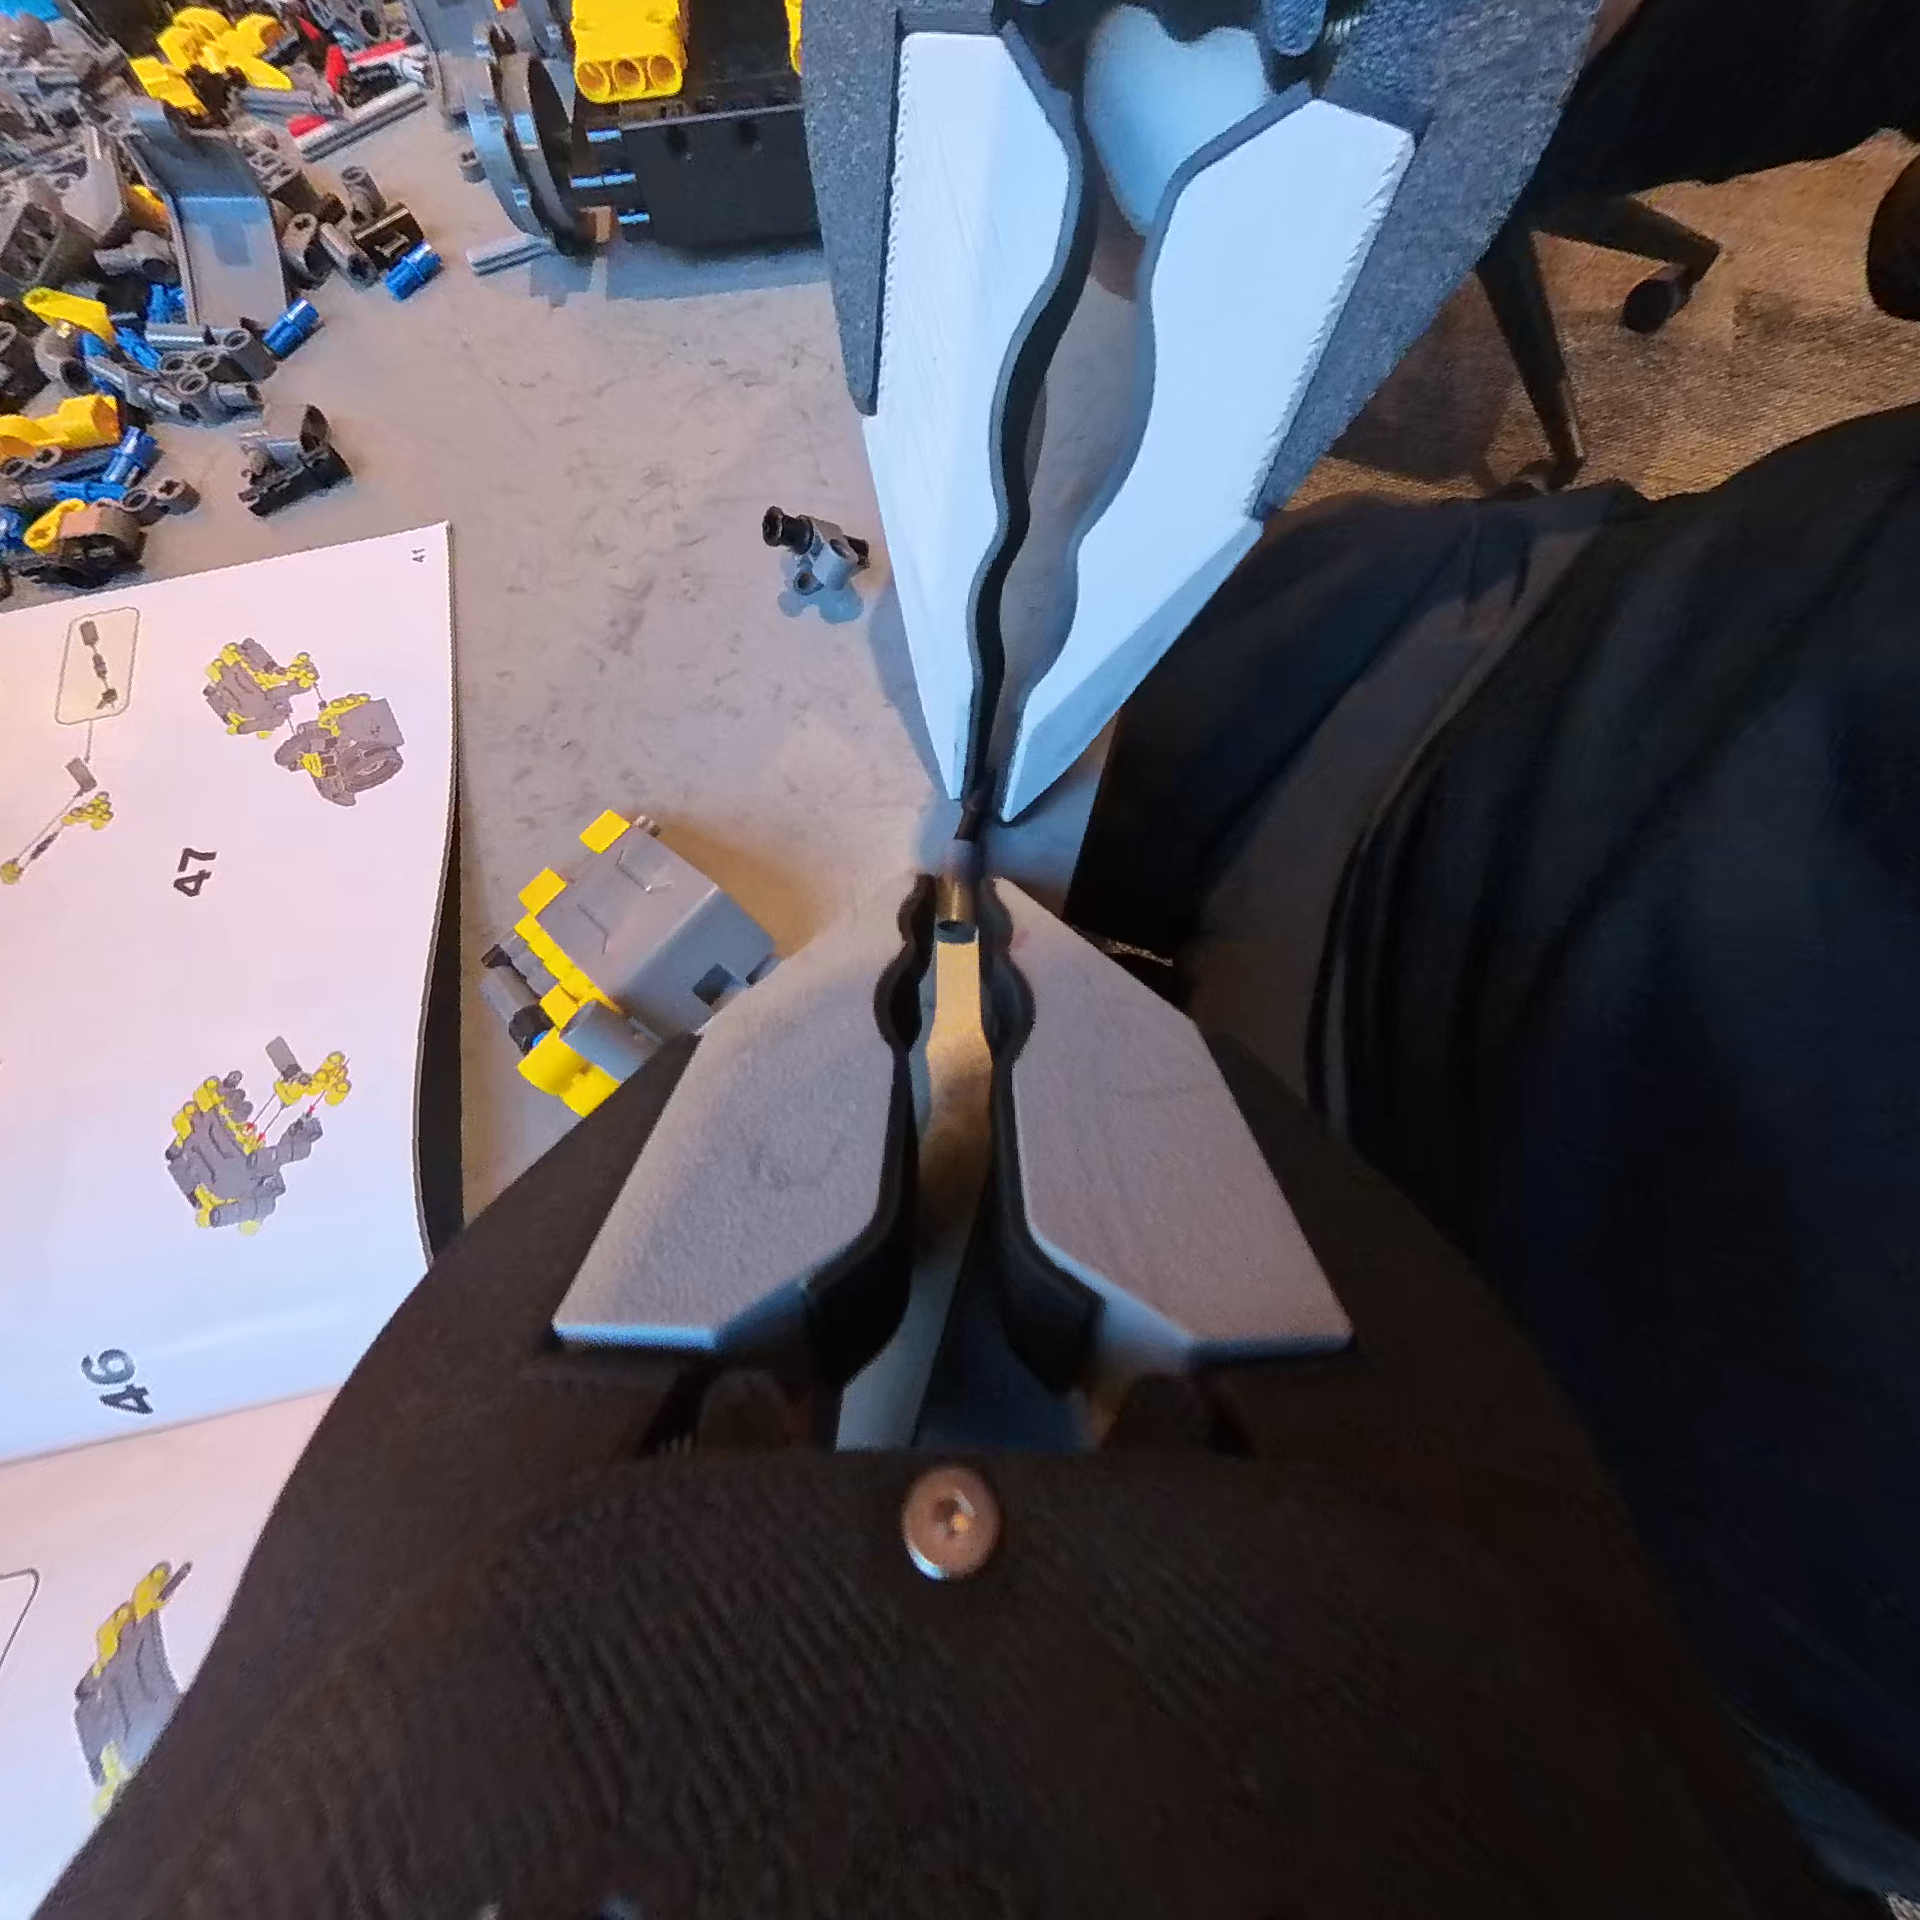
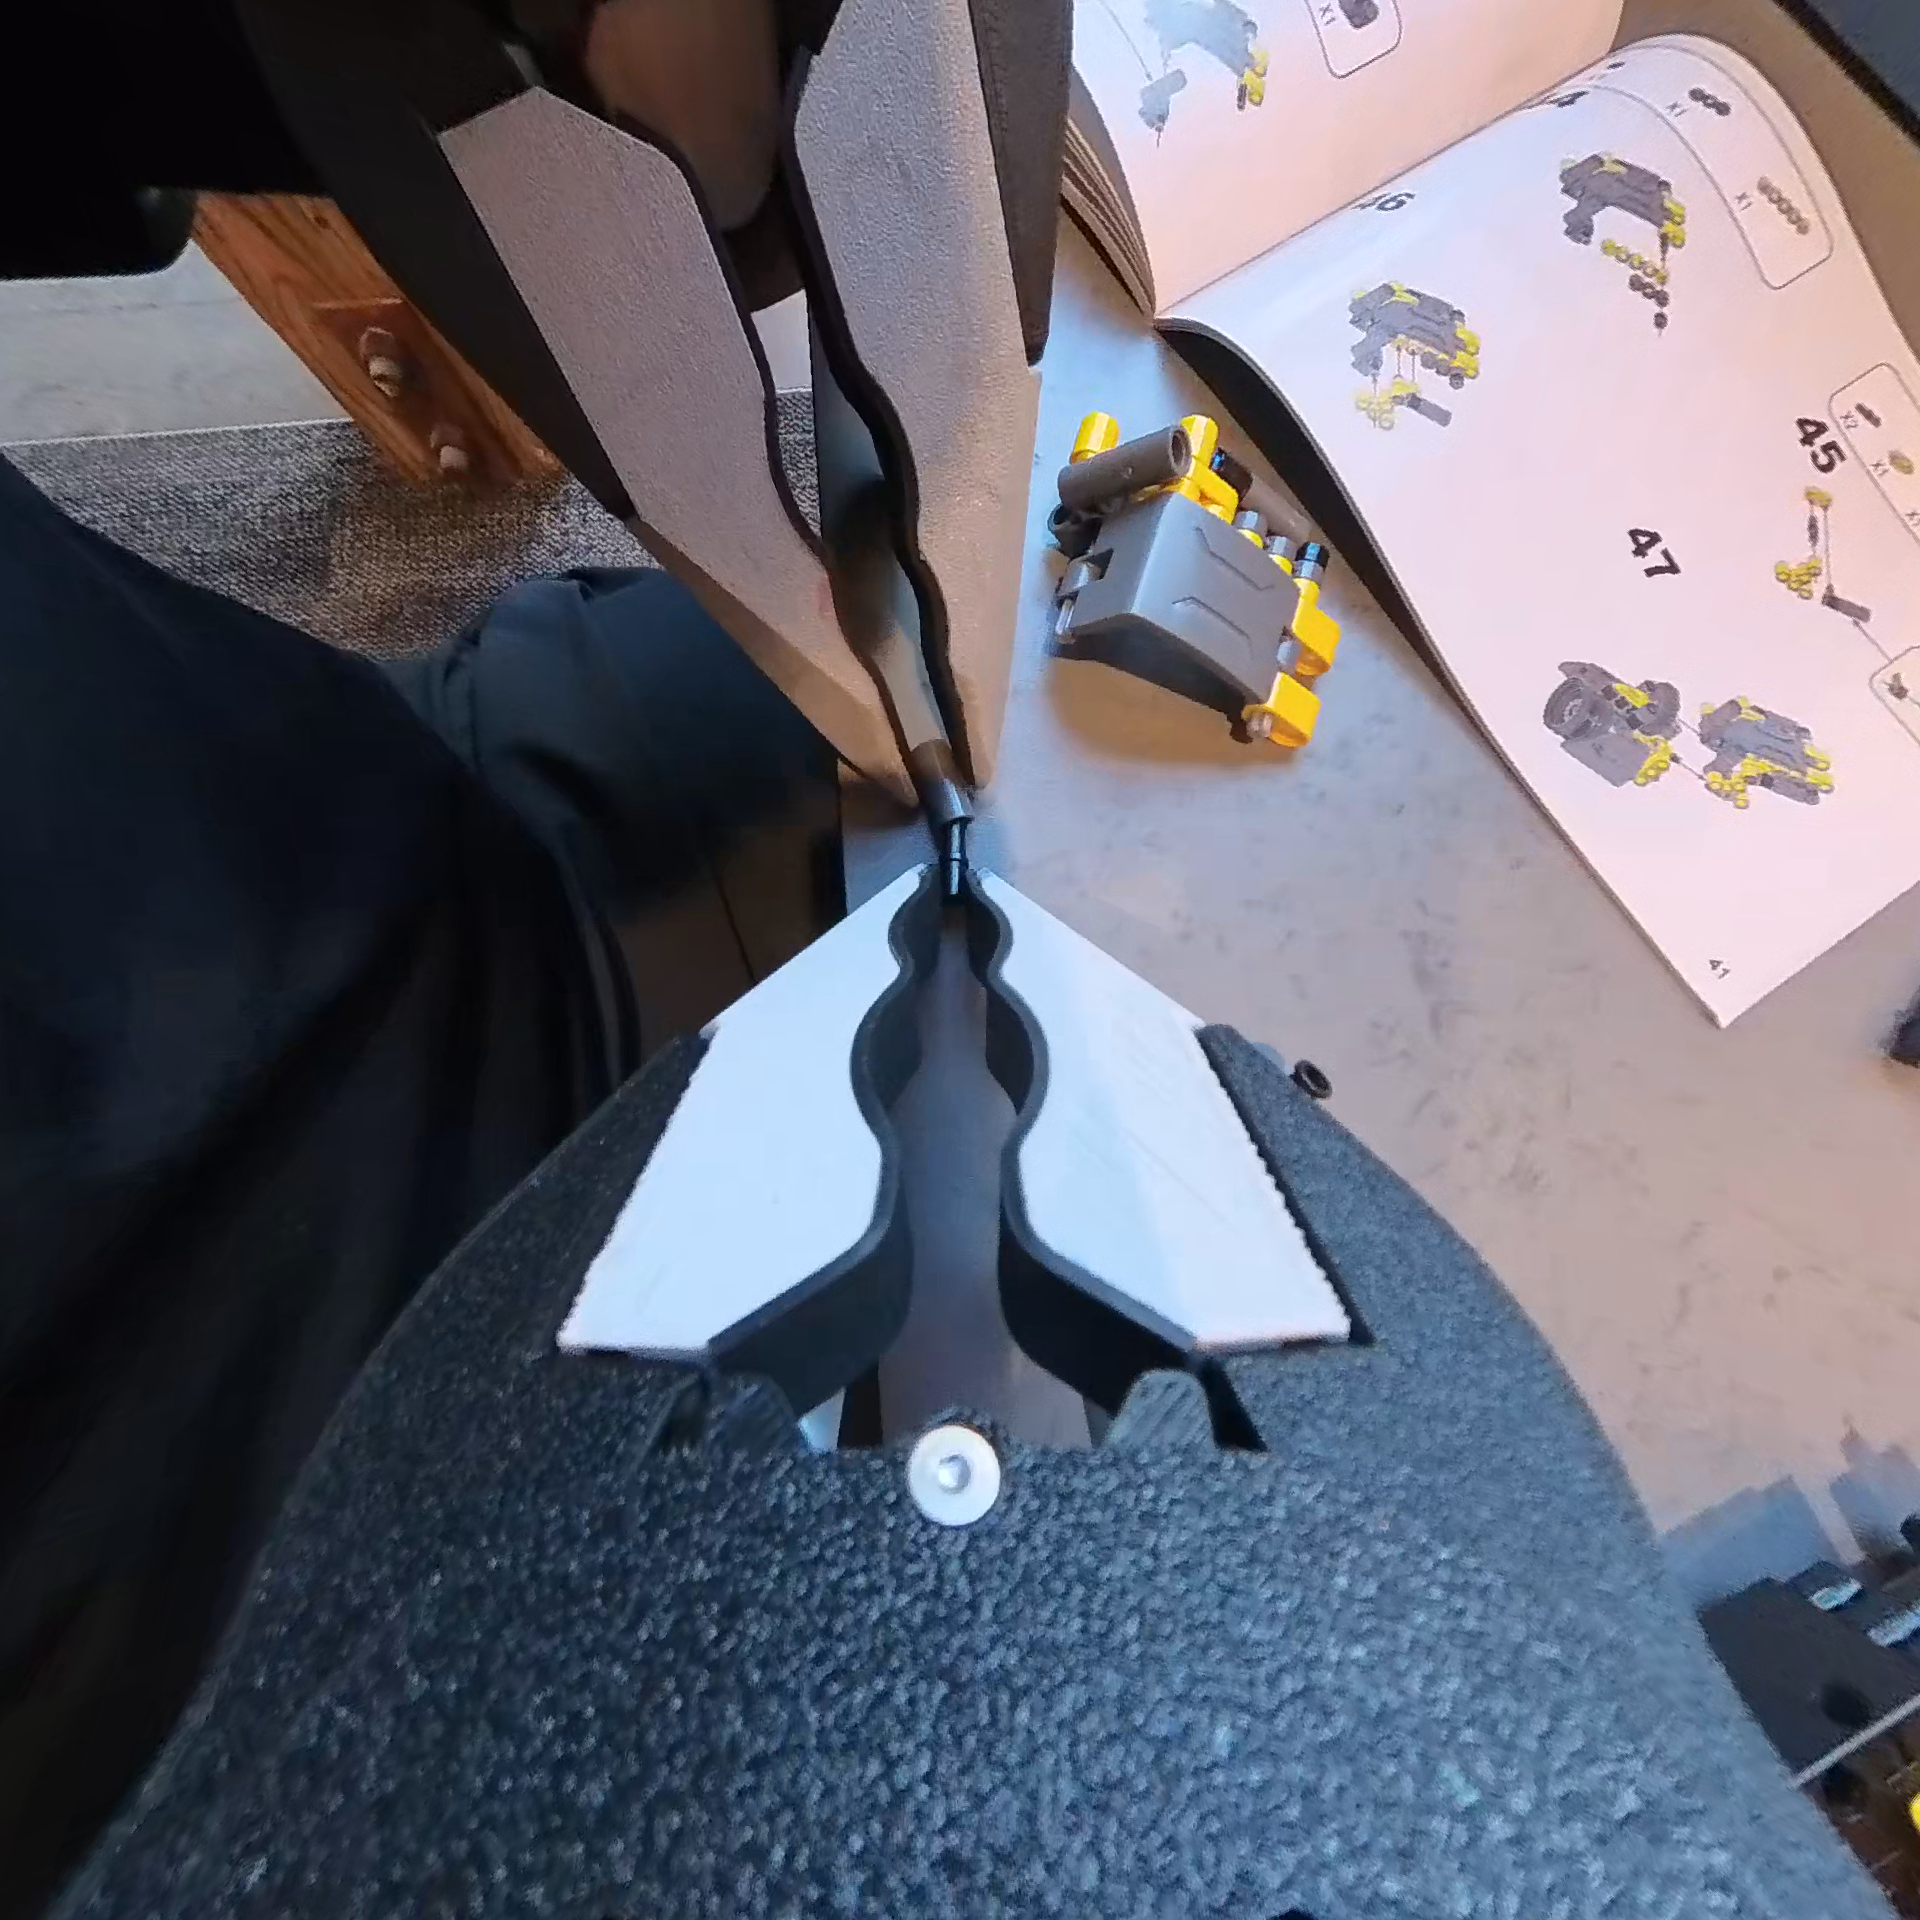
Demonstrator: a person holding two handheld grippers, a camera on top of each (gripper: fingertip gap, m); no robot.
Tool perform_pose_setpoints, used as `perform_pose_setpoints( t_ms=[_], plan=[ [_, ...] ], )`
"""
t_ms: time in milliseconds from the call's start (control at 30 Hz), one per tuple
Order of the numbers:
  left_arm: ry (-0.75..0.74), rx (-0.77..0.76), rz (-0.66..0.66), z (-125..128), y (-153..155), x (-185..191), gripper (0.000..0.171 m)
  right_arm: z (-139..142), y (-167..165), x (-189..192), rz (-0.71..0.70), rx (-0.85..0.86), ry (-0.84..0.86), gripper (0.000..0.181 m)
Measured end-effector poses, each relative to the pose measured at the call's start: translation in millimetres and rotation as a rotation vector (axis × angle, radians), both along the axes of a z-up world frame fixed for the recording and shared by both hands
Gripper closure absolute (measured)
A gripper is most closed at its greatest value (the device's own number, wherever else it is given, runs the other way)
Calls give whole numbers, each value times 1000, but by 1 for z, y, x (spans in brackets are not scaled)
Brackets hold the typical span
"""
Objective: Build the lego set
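Grey tabletop [image 1: 644, 436]; pin [image 2: 951, 831] spanning gripper-to-gripper.

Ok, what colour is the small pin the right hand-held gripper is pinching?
Black pin, in the right hand-held gripper; clearest in the right wrist view.

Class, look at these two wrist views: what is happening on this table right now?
A person holds two handheld grippers tip to tip over the table's edge. The left gripper is shut on a small grey sleeve piece, and the right gripper is shut on a thin black pin; the two parts meet end to end between the tips. Beside them on the grey table sit a grey and yellow building-brick assembly, an open instruction booklet and, in the left wrist view, a pile of loose bricks.
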State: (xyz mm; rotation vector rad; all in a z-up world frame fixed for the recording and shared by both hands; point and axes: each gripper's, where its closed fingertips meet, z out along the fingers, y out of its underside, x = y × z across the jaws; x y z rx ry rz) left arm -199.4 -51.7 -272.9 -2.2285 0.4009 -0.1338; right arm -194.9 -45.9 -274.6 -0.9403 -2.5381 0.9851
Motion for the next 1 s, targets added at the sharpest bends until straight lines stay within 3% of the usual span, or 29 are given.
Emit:
perform_pose_setpoints(
  t_ms=[333,767,1000],
  plan=[
    [-47,-39,-59,-1,2,7,165,0,-1,4,47,-43,-63,178],
    [-103,-71,-133,-1,-5,12,165,0,-7,8,231,-28,-52,178],
    [-103,-60,-104,-1,-5,8,165,0,-9,4,137,-76,-79,179]
  ],
)
